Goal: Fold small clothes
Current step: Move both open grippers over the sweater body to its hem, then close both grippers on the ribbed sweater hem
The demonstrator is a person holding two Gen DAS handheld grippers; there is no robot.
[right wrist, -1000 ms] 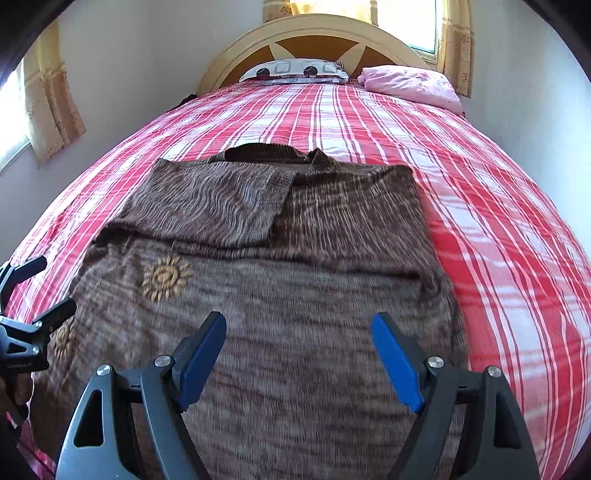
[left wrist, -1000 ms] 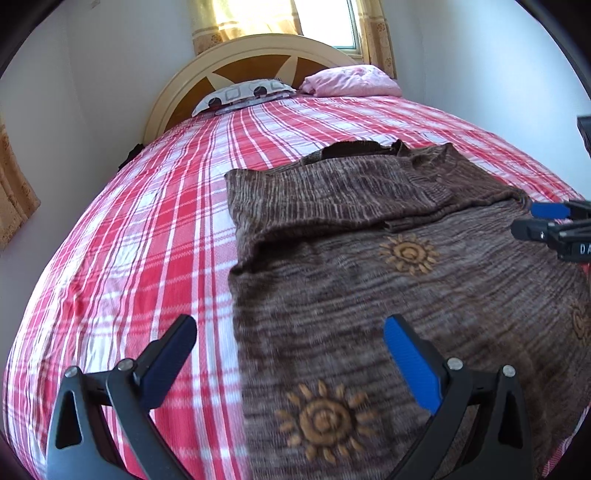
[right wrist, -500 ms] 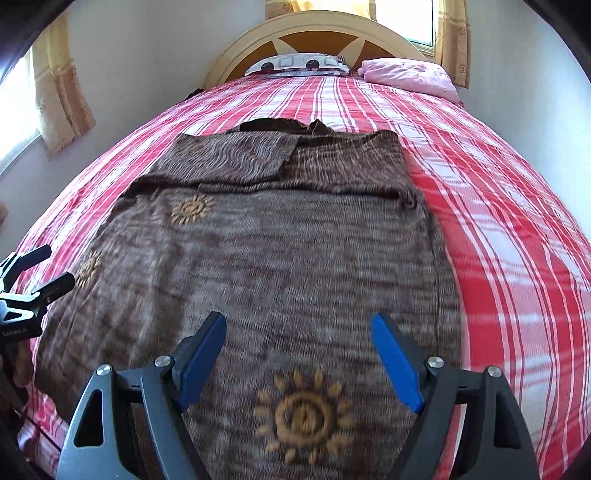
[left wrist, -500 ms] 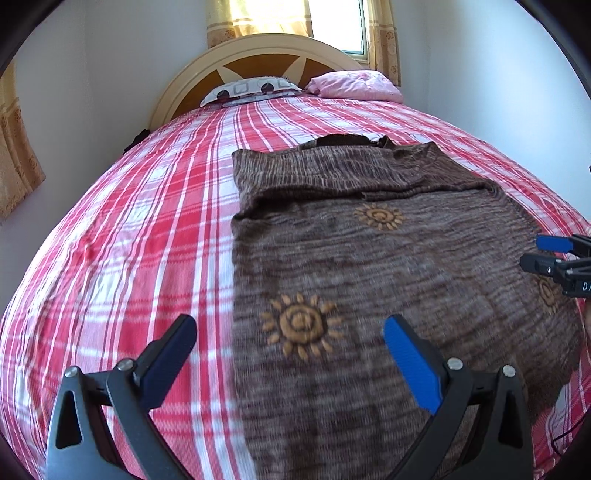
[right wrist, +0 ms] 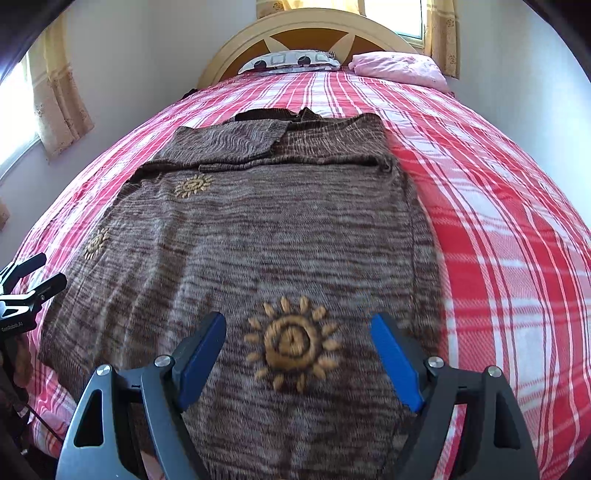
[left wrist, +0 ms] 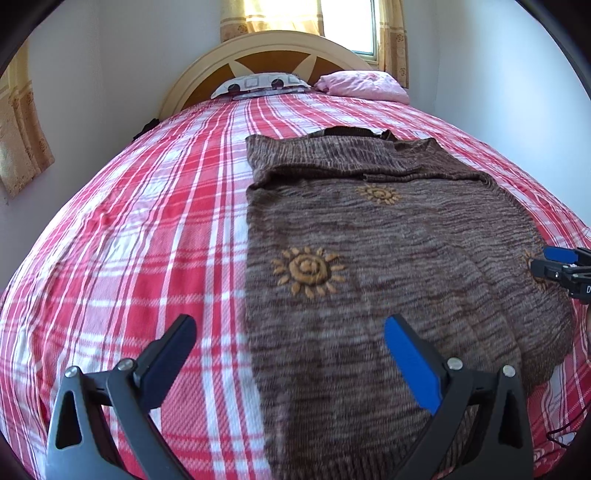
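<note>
Across the near half of the plaid bed (left wrist: pixel 147 229), the soft, floppy brown knit sweater (right wrist: pixel 295 240) invites hem-corner grips, left gripper (left wrist: pixel 291 354) and right gripper (right wrist: pixel 299 350) both gaping empty.

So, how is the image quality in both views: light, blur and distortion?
Left wrist view: the window is overexposed, the bed bulges from fisheye distortion, and the sweater is soft near the bottom. Right wrist view: daylight is even, the sun motif is slightly blurred, and the corners are dark.

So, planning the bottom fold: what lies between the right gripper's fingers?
In the right wrist view, the right gripper is open over the brown sweater; one orange sun motif lies between its fingers.
</note>
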